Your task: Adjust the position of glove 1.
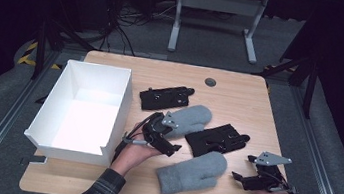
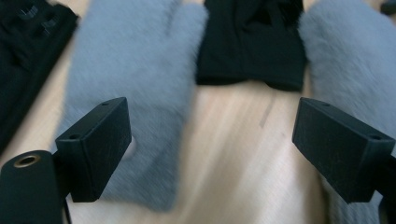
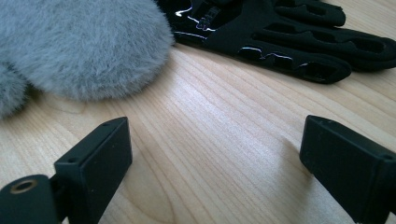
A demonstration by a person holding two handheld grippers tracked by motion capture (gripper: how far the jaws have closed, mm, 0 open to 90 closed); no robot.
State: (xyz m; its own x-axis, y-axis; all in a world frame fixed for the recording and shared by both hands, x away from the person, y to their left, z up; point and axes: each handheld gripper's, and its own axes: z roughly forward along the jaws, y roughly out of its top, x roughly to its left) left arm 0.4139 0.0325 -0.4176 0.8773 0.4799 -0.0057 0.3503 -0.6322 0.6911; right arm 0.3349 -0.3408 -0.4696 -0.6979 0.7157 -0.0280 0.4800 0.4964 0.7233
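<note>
Two grey fluffy mittens lie on the wooden table [image 1: 240,96]: one [image 1: 192,119] near the middle, the other [image 1: 192,173] nearer the front. One black glove [image 1: 217,139] lies between them and a second black glove [image 1: 166,97] lies behind. My left gripper [image 1: 170,137] sits just left of the mittens, open, jaws wide with nothing between them. In the left gripper view its jaws [image 2: 219,140] frame bare wood, with a mitten [image 2: 135,70] behind the left jaw and the glove [image 2: 252,42] ahead. My right gripper [image 1: 245,168] is open at the front right; its jaws [image 3: 217,154] hover over bare wood short of the mitten [image 3: 79,46] and glove [image 3: 289,37].
A white open box [image 1: 122,105] stands on the table's left side, close to my left hand. A round grey grommet [image 1: 210,82] sits near the far edge. Beyond the table are a white desk frame and cables on the floor.
</note>
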